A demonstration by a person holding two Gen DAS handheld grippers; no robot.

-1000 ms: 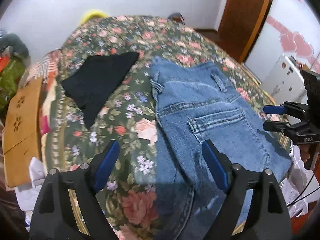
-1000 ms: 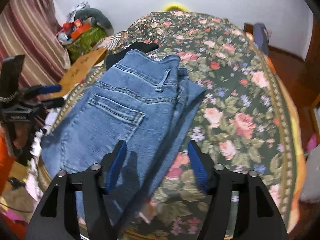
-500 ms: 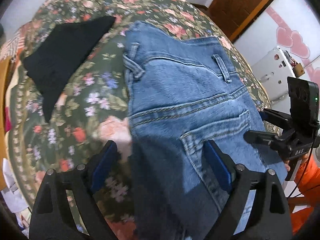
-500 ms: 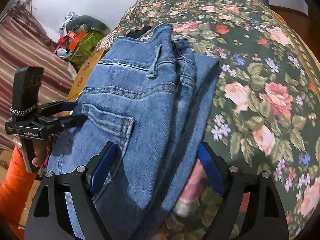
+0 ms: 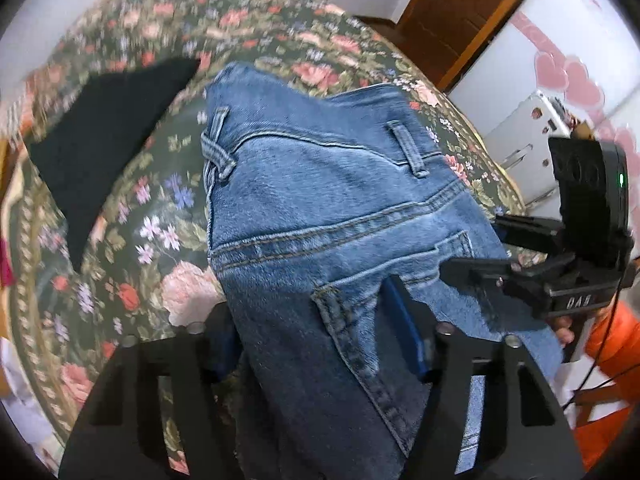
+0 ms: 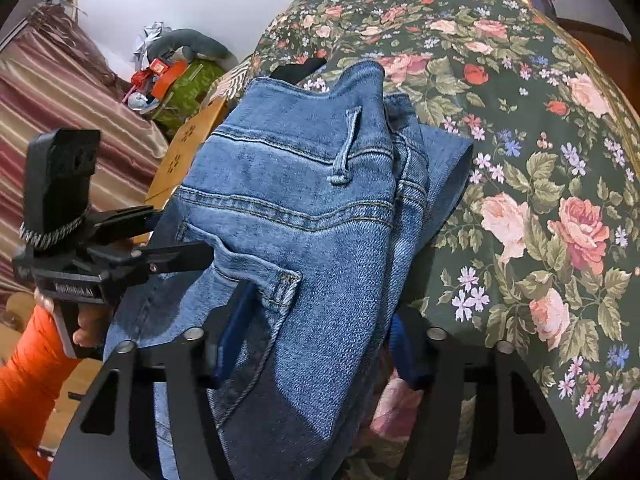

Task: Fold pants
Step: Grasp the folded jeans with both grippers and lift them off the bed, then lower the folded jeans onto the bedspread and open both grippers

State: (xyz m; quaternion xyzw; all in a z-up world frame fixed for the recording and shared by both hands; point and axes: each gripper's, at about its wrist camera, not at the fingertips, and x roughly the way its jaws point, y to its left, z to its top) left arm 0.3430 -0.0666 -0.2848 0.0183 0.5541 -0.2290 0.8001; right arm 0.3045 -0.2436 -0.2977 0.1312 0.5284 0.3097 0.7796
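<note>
Left wrist view: blue jeans (image 5: 320, 240) lying seat-side up on a floral bedspread (image 5: 120, 220), waistband toward 12 o'clock, long axis running from 12 down to 6, legs passing under the camera. Back pocket just ahead of the left gripper (image 5: 316, 340), whose jaws have just been closing, denim bunched between the blue pads (image 5: 404, 320), apparently pinched. Black garment (image 5: 104, 144) at 10 o'clock, apart from the jeans. Right gripper (image 5: 472, 248) reaching in from 3 o'clock at the pocket edge.

Right wrist view: same jeans, waistband again toward 12, folded edge along the 1 o'clock side. Right gripper (image 6: 316, 340) likewise just closing, half-wide, straddling and seemingly clamping the denim fold. Left gripper (image 6: 184, 236) at 9 o'clock, held by a hand (image 6: 86, 320) with orange sleeve (image 6: 28, 380).
</note>
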